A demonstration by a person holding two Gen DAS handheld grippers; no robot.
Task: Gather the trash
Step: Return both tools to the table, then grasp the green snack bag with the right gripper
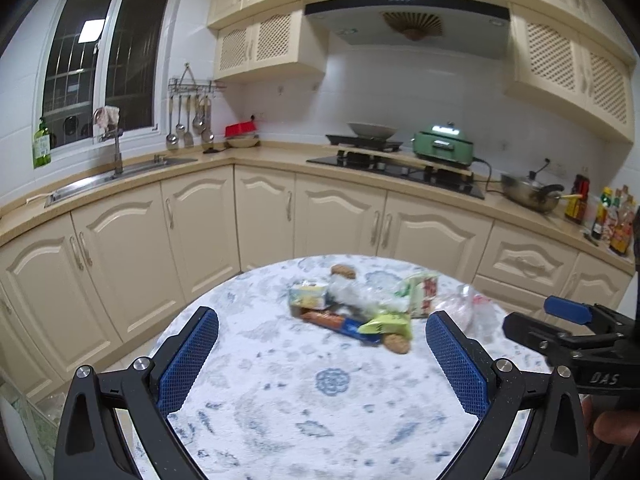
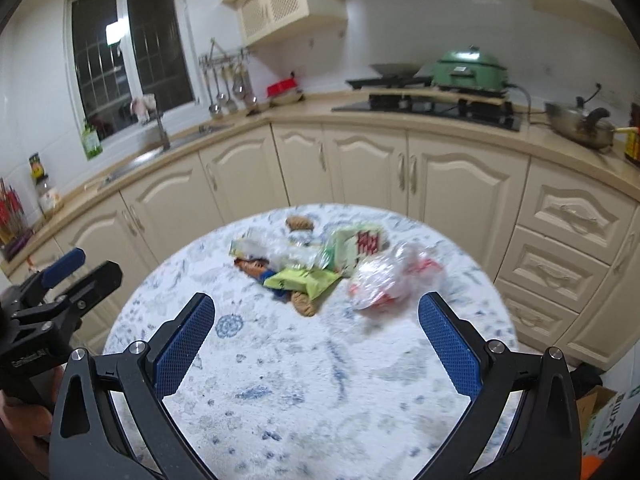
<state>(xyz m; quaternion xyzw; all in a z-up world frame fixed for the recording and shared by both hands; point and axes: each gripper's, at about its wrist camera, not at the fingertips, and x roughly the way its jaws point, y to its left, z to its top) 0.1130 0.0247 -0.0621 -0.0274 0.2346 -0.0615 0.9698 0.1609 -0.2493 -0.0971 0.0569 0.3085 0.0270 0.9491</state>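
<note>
Heap of crumpled snack wrappers and packets (image 2: 296, 258) lies on round table w/ white-and-blue floral cloth (image 2: 320, 380), toward its far half, approx 12 o'clock from the right gripper; in the heap: lime-green foil packet (image 2: 302, 280) in front, pale green-and-red carton (image 2: 360, 242) at 1 o'clock of it, yellow-white packet (image 1: 308, 295) on the left, orange-and-blue wrapper (image 1: 340, 322) underneath; two round brown biscuits, one (image 2: 299, 223) at the far edge of the heap, one (image 2: 305, 304) at its near edge; clear crumpled plastic bag w/ red print (image 2: 394, 276) just beside the heap at 3 o'clock, touching or nearly so, blurred.

Right gripper (image 2: 316, 340) w/ blue textured pads spread wide, nothing between them, above the cloth near the heap; left gripper (image 1: 322, 360) likewise wide and empty, heap at its 12 o'clock; each gripper shows in the other's view at the frame edge.

Beyond the table: cream kitchen cabinets (image 1: 264, 208) under a beige counter; green lidded electric cooker (image 1: 442, 146) at 1 o'clock; steel sink (image 1: 108, 176) at 10 o'clock.
</note>
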